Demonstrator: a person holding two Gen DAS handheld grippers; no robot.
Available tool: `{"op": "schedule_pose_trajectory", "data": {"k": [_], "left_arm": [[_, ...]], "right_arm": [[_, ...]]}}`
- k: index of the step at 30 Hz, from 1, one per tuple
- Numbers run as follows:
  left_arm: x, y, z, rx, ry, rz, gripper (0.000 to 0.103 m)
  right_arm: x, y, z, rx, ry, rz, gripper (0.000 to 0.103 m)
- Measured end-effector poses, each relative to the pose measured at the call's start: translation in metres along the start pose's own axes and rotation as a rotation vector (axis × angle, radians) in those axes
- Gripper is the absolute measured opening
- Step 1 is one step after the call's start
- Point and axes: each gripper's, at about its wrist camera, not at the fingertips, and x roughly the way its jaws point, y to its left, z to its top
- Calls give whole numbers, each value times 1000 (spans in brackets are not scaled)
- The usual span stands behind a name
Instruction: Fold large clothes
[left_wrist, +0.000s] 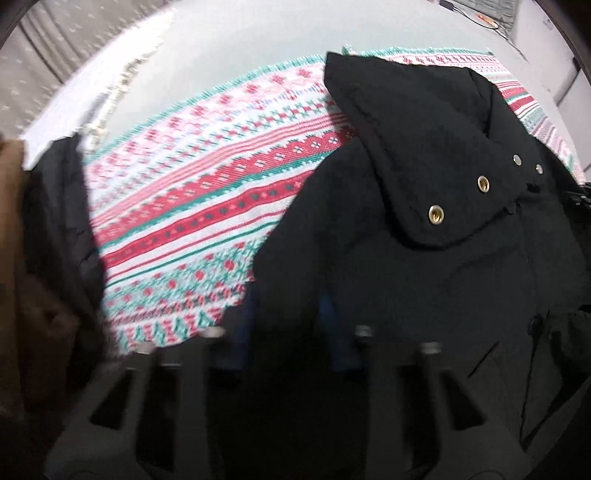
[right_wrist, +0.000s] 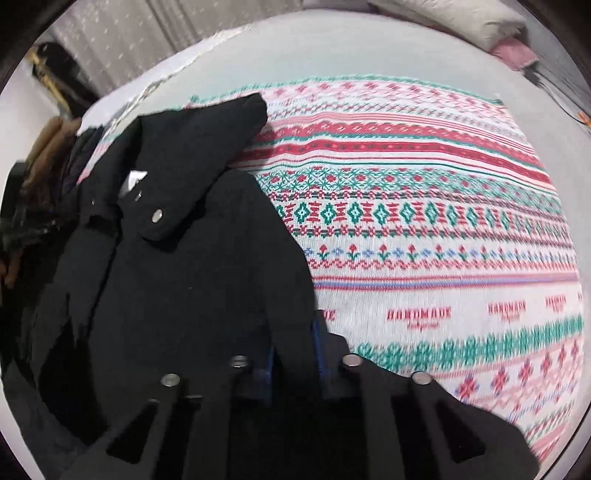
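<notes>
Both of your grippers have their blue-padded fingers closed onto the black coat (left_wrist: 424, 229): the left gripper (left_wrist: 288, 332) pinches its near edge at 6 o'clock, and the right gripper (right_wrist: 293, 354) does the same. On the patterned blanket (right_wrist: 424, 229), at 4 o'clock in the right view, you can read "HANDMADE" repeated in red. Your coat is black with a hood, brass snaps (left_wrist: 436, 213) on its flap, lying on the blanket.

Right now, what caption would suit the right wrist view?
Right tool gripping a black hooded coat over a red-and-green patterned blanket.
</notes>
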Motion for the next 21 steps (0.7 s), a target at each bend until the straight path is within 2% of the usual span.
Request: {"op": "schedule_pose_trajectory", "data": {"k": [4,5,7,9,14,15,17,18,21], "left_arm": [[-35,-16,-16,-19,-123,53,11],[-46,-17,-18,-41,-159,49,10],[-65,-14,-14,-101,-218,23,10],[-76,-10,-2,-140,-272,17,10],[-91,-3,33,-179,-426,32,10],[-84,1,53,-177,-445,47,11],[-72,4,74,-166,-455,83,15],[-57,6,86,-162,-421,105,18],[-38,2,97,-158,-327,158,45]], "right_arm": [[-31,21,-17,10,-129,-136,10],[-37,27,-19,-1,-156,-175,10],[-47,41,-20,-63,-227,-306,9],[-57,46,-7,-94,-276,-401,9],[-70,33,39,-63,-335,-479,9],[-70,34,49,-67,-347,-504,9],[-69,29,74,-53,-356,-528,9],[-66,24,86,-31,-359,-518,9],[-46,5,106,11,-267,-446,19]]}}
